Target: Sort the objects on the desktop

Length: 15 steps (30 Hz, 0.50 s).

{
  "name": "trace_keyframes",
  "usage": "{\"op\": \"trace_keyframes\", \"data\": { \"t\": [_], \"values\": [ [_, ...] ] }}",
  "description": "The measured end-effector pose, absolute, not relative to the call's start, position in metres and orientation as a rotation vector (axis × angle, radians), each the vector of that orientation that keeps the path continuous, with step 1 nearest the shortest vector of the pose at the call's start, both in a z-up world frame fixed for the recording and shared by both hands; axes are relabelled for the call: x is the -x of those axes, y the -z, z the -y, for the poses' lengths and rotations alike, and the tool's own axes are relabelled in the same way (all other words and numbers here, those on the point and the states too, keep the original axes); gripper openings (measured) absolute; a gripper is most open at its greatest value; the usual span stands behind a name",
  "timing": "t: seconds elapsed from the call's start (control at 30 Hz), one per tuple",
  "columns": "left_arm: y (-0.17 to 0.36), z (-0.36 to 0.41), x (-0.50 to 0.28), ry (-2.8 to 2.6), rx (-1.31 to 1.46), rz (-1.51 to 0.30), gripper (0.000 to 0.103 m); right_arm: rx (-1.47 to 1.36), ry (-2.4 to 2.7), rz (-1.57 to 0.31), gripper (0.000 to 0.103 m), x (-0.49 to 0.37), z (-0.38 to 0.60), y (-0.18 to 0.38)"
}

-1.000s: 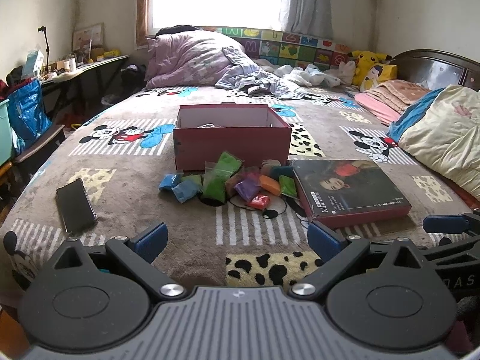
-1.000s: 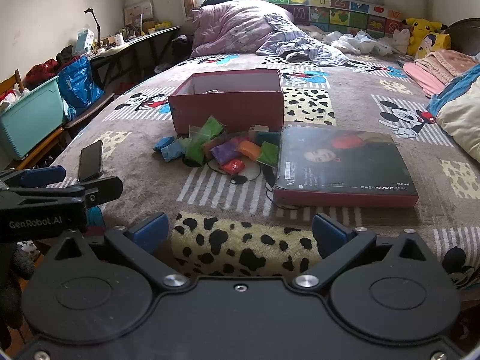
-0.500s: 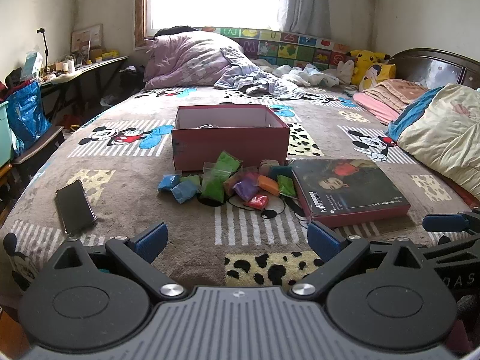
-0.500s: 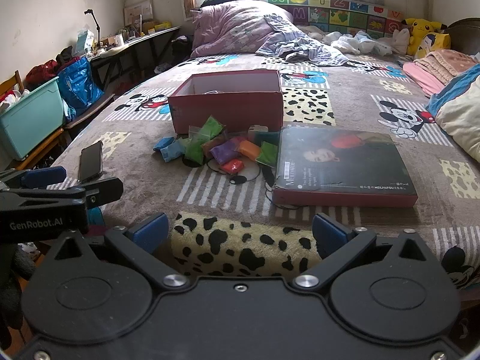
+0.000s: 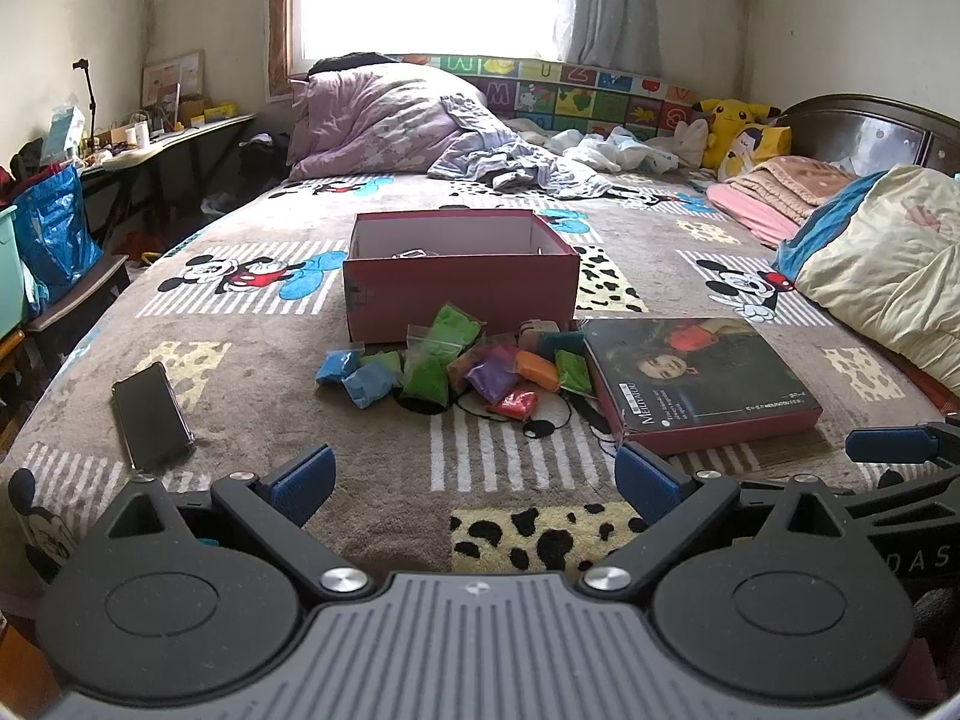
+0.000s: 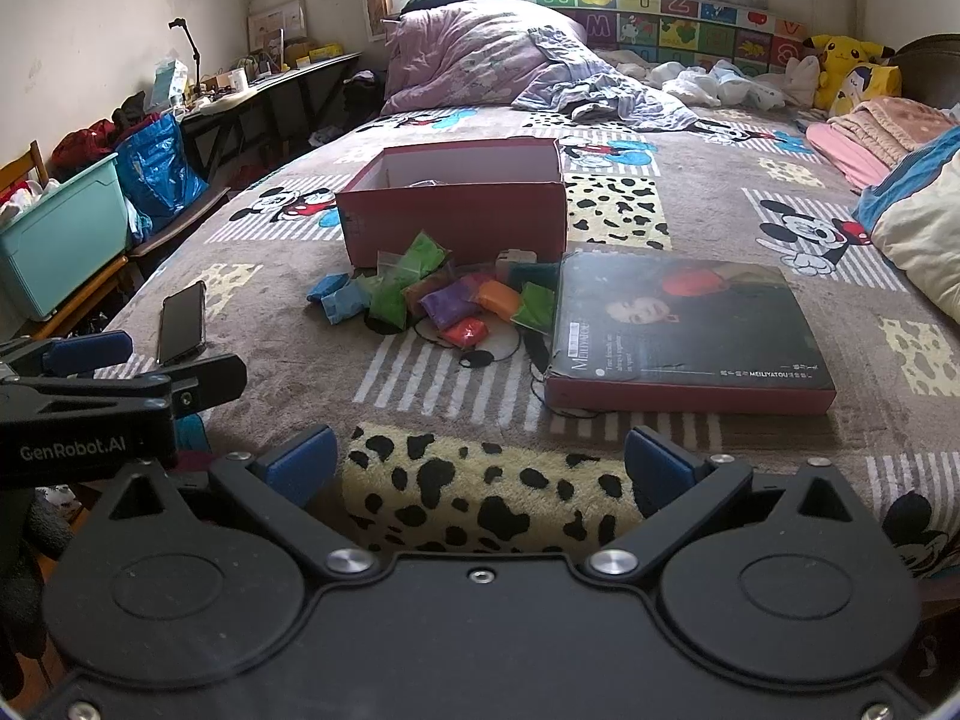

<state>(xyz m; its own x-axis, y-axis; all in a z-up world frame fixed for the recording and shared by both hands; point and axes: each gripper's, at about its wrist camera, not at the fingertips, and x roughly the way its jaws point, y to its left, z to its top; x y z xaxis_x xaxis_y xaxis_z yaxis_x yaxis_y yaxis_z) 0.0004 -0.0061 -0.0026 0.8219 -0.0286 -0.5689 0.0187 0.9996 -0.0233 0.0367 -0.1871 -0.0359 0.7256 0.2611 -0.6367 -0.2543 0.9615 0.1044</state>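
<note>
Can't really see what's inside the red box, its front wall blocks it; my right gripper is cut off at the edge.

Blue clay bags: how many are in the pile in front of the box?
2. One blue clay bag lies at the pile's far left edge; the other sits just right, nearer the camera. More may be hidden underneath.

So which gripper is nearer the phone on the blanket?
Left. The left gripper hangs just short of the phone, which lies off its left finger; the right gripper sits farther right, nearer the box lid.
</note>
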Motion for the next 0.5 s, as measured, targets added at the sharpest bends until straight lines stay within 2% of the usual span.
{"op": "trace_keyframes", "data": {
  "t": [0.5],
  "values": [
    [0.014,-0.001,-0.022,0.025,0.040,-0.642,0.100,-0.010,-0.290,-0.734,0.102,-0.054,0.187,0.047]
  ]
}}
